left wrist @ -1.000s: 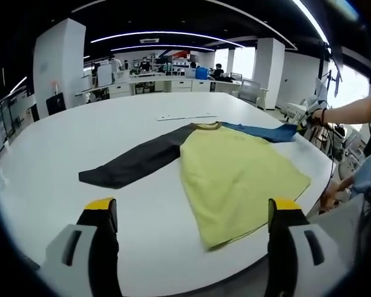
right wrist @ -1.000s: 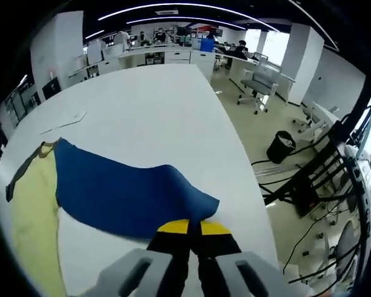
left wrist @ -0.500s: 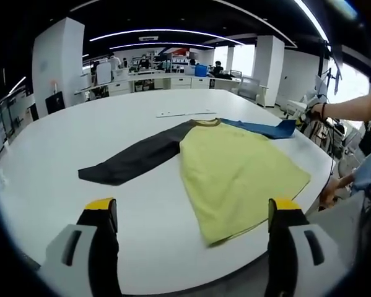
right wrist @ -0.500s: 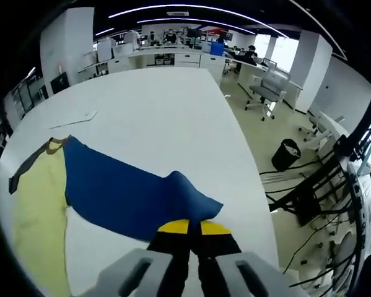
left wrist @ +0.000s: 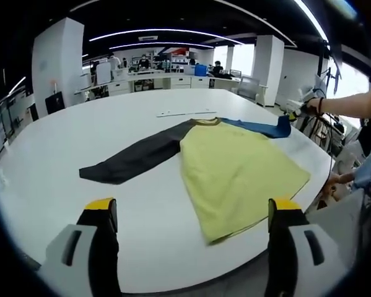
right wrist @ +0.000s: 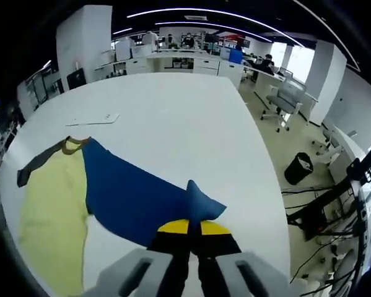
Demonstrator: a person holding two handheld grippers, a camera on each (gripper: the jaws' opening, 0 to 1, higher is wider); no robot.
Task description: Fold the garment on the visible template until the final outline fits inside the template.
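Observation:
A long-sleeved shirt lies spread on the white table (left wrist: 61,148): yellow body (left wrist: 235,170), dark grey sleeve (left wrist: 135,159) stretched to the left, blue sleeve (left wrist: 259,127) reaching to the right. My left gripper (left wrist: 194,213) hangs open over the near table edge, short of the shirt, nothing between its fingers. My right gripper (right wrist: 194,230) is shut on the cuff of the blue sleeve (right wrist: 135,195), lifting it off the table; in the left gripper view that cuff is raised at a person's hand (left wrist: 313,108). I see no template outline.
A thin white strip (left wrist: 186,114) lies on the table beyond the collar, also visible as the white strip (right wrist: 93,119). Past the table's right edge stand a black bin (right wrist: 299,168), a chair (right wrist: 284,99) and cables. Desks and people fill the far office.
The right gripper has carried the blue cuff upward and in toward the shirt, so the sleeve bunches and rises at its end. The left gripper has stayed put.

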